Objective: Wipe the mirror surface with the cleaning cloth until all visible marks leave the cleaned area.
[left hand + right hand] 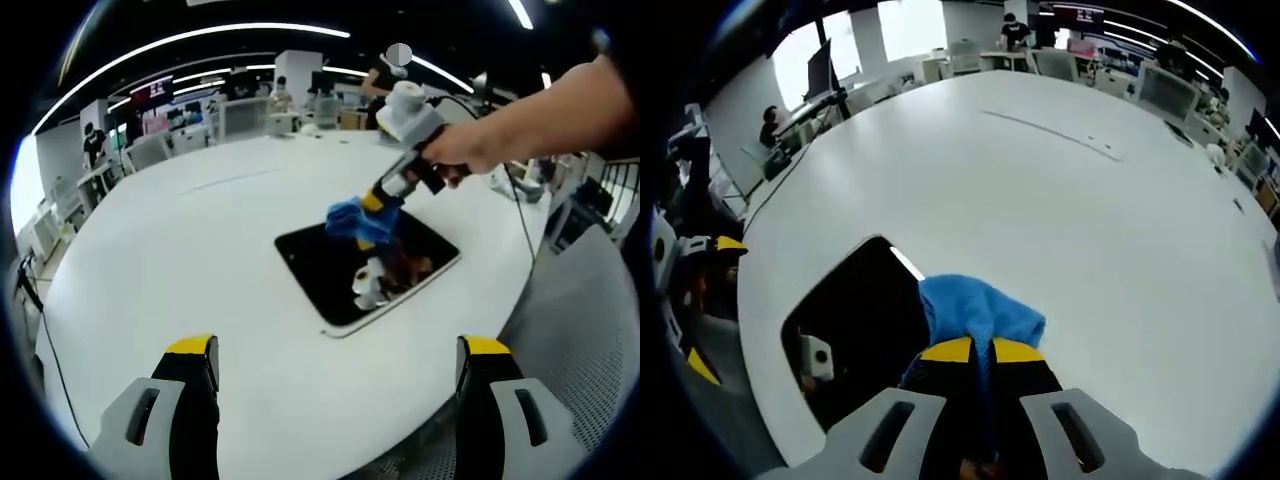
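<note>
A dark rectangular mirror [340, 270] lies flat on the white table [180, 250]. In the left gripper view the right gripper [372, 207], held by a person's hand [465, 150], presses a blue cloth [355, 220] onto the mirror's far part. The mirror reflects that gripper. In the right gripper view the blue cloth [975, 312] is pinched between the yellow-tipped jaws of my right gripper [980, 350], over the mirror [855, 320]. My left gripper [340, 350] hangs open above the table's near edge, short of the mirror, holding nothing.
The round white table has wide bare room around the mirror. A mesh chair [590, 340] stands at the right of the table. Desks, monitors and people fill the office [200, 100] behind. The left gripper [695, 300] appears at the table's edge in the right gripper view.
</note>
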Tool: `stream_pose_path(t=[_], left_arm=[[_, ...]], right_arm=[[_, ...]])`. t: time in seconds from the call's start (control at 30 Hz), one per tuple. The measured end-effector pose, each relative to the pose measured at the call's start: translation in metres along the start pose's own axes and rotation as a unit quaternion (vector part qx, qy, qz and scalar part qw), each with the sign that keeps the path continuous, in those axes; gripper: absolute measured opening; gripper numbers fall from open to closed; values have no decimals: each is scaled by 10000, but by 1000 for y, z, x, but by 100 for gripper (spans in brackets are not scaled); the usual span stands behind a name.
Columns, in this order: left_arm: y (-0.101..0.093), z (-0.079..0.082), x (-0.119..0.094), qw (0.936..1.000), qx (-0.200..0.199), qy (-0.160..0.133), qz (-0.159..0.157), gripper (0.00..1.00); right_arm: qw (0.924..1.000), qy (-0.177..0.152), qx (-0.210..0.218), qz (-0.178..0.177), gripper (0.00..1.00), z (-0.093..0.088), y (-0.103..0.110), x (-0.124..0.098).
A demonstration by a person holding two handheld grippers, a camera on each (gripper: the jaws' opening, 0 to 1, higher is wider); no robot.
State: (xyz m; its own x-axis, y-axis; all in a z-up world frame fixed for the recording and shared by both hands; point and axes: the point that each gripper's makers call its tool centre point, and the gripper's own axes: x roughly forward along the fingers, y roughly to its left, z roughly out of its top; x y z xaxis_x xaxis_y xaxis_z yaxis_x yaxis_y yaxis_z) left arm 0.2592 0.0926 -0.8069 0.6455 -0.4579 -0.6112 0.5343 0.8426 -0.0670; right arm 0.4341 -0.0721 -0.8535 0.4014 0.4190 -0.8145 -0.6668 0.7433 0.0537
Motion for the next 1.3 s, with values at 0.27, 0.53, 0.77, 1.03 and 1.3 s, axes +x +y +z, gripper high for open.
stream_pose_path(t=[0.27, 0.53, 0.77, 1.03, 1.3], left_arm=[[0, 0, 0, 10000, 4, 6, 0, 99], [0, -1, 0, 10000, 3, 15, 4, 99], [0, -2, 1, 10000, 19, 32, 3, 99], [0, -2, 0, 10000, 29, 45, 5, 99], [0, -2, 0, 10000, 26, 51, 15, 99]], right_arm=[[10000, 45, 33, -69, 1, -5, -8, -5], [10000, 53, 5, -82, 1, -7, -10, -5], [9999, 54, -20, -105, 1, -7, -11, -6], [9999, 84, 2, -125, 1, -9, -13, -9], [9998, 56, -19, -209, 1, -11, -13, -8]])
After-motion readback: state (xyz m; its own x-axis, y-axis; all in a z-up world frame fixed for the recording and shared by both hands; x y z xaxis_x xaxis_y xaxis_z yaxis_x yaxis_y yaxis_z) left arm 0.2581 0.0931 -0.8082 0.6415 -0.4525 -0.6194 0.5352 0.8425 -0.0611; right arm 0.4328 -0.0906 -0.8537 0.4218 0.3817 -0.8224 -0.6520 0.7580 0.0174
